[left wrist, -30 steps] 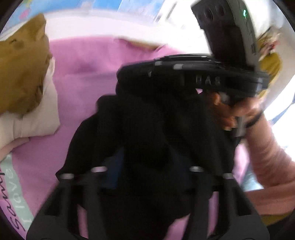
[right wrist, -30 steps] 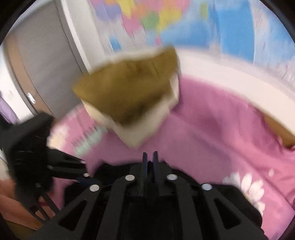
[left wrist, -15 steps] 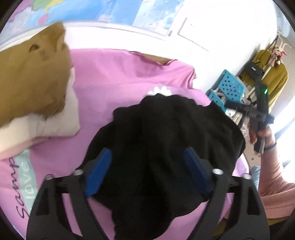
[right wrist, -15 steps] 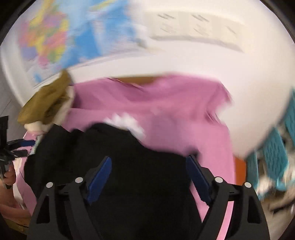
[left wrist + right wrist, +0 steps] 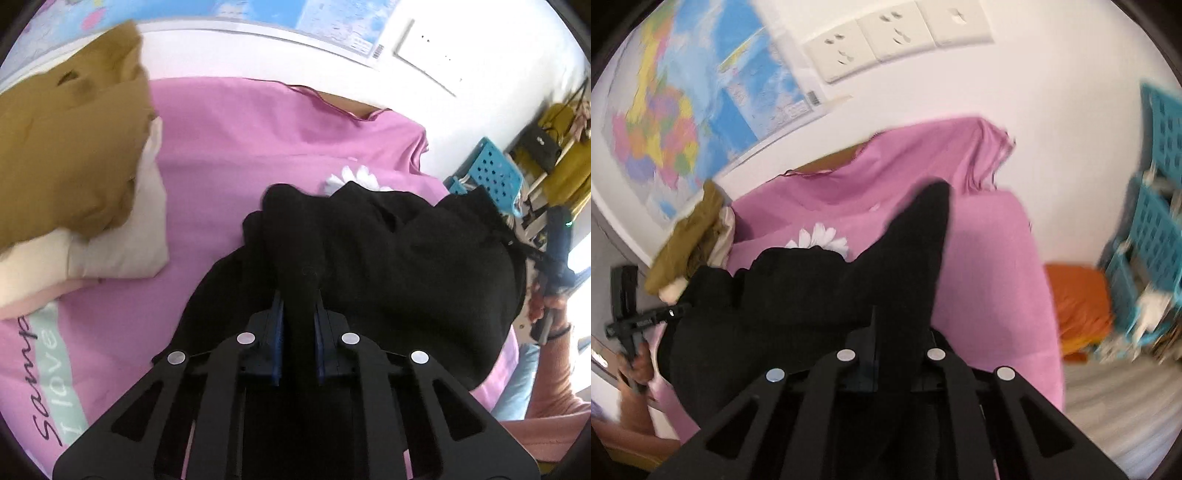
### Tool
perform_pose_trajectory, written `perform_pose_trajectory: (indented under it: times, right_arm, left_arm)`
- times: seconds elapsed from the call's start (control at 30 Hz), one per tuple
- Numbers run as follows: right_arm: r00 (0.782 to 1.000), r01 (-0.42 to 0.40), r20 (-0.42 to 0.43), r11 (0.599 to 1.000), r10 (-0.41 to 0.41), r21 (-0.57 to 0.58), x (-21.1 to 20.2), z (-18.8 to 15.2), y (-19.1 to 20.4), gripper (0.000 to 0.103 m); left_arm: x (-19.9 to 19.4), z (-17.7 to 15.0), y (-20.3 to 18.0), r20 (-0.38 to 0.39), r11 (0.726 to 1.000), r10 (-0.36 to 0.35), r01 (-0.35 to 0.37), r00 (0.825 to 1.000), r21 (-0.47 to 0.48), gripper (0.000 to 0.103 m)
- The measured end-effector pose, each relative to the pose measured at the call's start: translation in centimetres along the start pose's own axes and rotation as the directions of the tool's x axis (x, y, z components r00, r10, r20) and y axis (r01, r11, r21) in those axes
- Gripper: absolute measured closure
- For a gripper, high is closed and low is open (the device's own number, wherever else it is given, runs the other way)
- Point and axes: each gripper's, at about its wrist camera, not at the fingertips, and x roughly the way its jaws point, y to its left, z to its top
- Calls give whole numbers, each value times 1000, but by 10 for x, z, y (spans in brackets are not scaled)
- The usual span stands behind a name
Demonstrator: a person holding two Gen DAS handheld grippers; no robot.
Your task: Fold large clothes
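Note:
A large black garment (image 5: 399,251) lies bunched on a pink bed sheet (image 5: 258,125). My left gripper (image 5: 298,306) is shut on a fold of the black garment at its near left edge. My right gripper (image 5: 901,332) is shut on another part of the black garment (image 5: 798,302), and a pointed flap of it stands up past the fingers. The right gripper also shows at the right edge of the left wrist view (image 5: 554,258), and the left gripper at the left edge of the right wrist view (image 5: 635,321).
A mustard-brown cloth (image 5: 62,147) lies on a white pillow (image 5: 125,236) at the bed's left. Blue plastic crates (image 5: 1156,229) and an orange cushion (image 5: 1078,306) stand to the right of the bed. A map (image 5: 683,110) and wall sockets (image 5: 894,37) are on the wall.
Both grippers were open over the garment half a second ago; both have now closed on folds of the black cloth. The right wrist view has swung toward the bed's far right corner.

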Motion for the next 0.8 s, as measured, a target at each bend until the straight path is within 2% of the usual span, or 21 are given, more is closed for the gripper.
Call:
perform_pose_trajectory:
  times: [0.1,0.13,0.17,0.2,0.23,0.27,0.3,0.33,0.37,0.4,0.47,0.5,0.53,0.57,0.63,0.7,0.8]
  right_arm:
    - [994,54,-93,998,-53,8,37,-12,-8,94]
    - [996,55,-72,998,-54,13,39,-14,-8,94]
    - [996,56,-68,998,-54,22,38,-15,-8,93]
    - [996,64,-63,997,-61,35,34,-14,-9,87]
    - [995,81,-60,996,-78,42,29,-15,-9,72]
    - [992,115,-54,992,-113,46,23,-16,-8,70]
    - [992,121,-35,992,-120,38,14,-16,-5,69]
    - [991,134,4,991,-134,21,1,-15,3,67]
    - [987,156,36,988,-156,5,-9,-14,10,64]
    - [982,170,88,985,-168,-20,-21,-11,20,55]
    - [976,147,171,986,-133,-74,-37,-3,40,51]
    - [979,122,178,987,-102,-106,-39,-2,51,51]
    - [985,77,164,985,-51,-153,-37,-1,66,51]
    - [989,50,147,981,-22,-187,-30,0,78,51]
    - [996,23,85,965,0,-261,-6,0,102,51]
    - [1000,7,30,955,2,-298,20,-2,118,51]
    - [998,-59,-48,944,45,-323,49,-7,136,51]
  left_arm:
    - [20,-7,-1,-51,999,48,-48,998,11,86]
    - [31,-9,-2,-58,994,109,-107,992,34,79]
    - [35,-10,-1,-63,991,132,-130,989,30,66]
    - [36,-9,0,-62,990,141,-140,988,25,59]
    - [34,-9,3,-60,989,146,-145,987,23,52]
    - [32,-10,5,-58,989,147,-147,987,16,46]
    - [29,-9,7,-54,990,144,-144,988,9,44]
    - [24,-8,7,-48,989,145,-145,988,3,37]
    - [18,-7,8,-37,987,158,-158,987,-4,36]
    - [11,-6,6,-20,987,163,-163,986,-1,36]
    - [-11,-3,-8,55,983,178,-180,982,30,35]
    - [-18,-2,-15,84,981,183,-188,979,45,36]
    - [-25,-1,-25,115,979,187,-195,976,67,34]
    - [-32,0,-38,152,972,192,-209,970,110,28]
    - [-38,0,-57,200,952,214,-250,956,178,19]
    - [-31,3,-60,178,954,198,-231,964,189,19]
    - [-19,4,-45,136,962,209,-229,968,151,20]
